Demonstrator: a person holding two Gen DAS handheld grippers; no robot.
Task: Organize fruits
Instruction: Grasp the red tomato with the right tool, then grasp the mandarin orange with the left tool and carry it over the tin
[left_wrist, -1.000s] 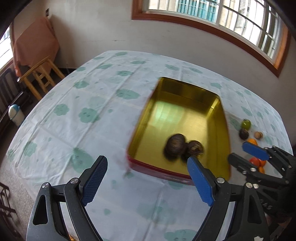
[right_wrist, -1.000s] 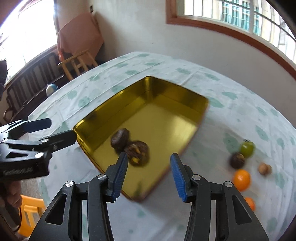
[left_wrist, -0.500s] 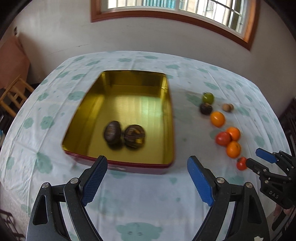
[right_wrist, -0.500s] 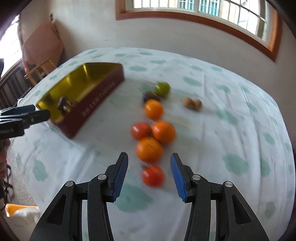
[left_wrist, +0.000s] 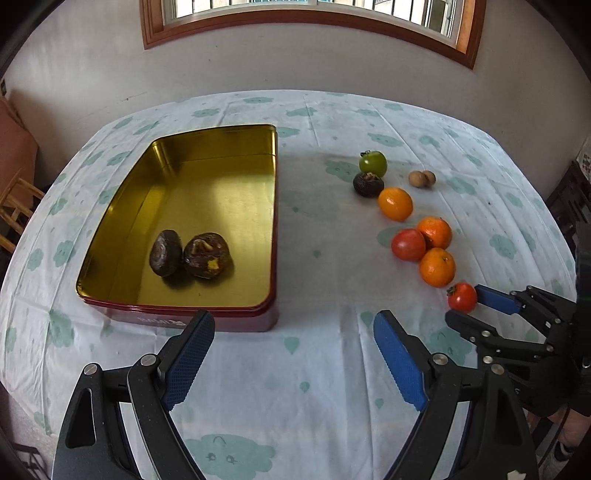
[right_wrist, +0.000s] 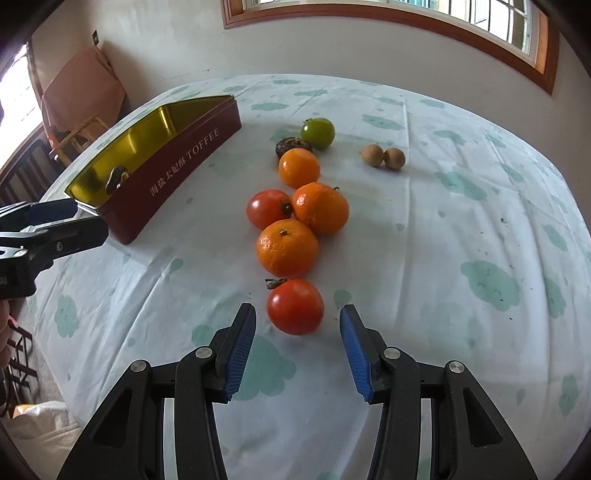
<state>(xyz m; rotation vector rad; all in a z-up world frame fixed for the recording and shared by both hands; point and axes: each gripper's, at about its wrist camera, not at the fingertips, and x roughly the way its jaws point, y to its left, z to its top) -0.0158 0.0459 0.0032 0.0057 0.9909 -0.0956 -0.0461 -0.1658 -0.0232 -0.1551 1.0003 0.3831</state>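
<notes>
Pick-up step: red tomato (right_wrist: 295, 306), on cloth at 6 o'clock of the fruit row, is framed untouched by the parted right gripper (right_wrist: 297, 352); closing is required; left gripper (left_wrist: 293, 363) gapes empty.

Cloth-covered table (left_wrist: 332, 369): toffee tin (left_wrist: 207, 321), loose fruit (left_wrist: 437, 267)

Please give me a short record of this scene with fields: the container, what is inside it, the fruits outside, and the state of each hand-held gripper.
container: open toffee tin, gold inside, red outside
inside tin: two dark brown fruits
on tablecloth: three oranges, two red tomatoes, one green tomato, one dark fruit, two small brown fruits
left hand-held gripper: open, empty, near the tin
right hand-held gripper: open, nearest red tomato just ahead of its fingers, not gripped
</notes>
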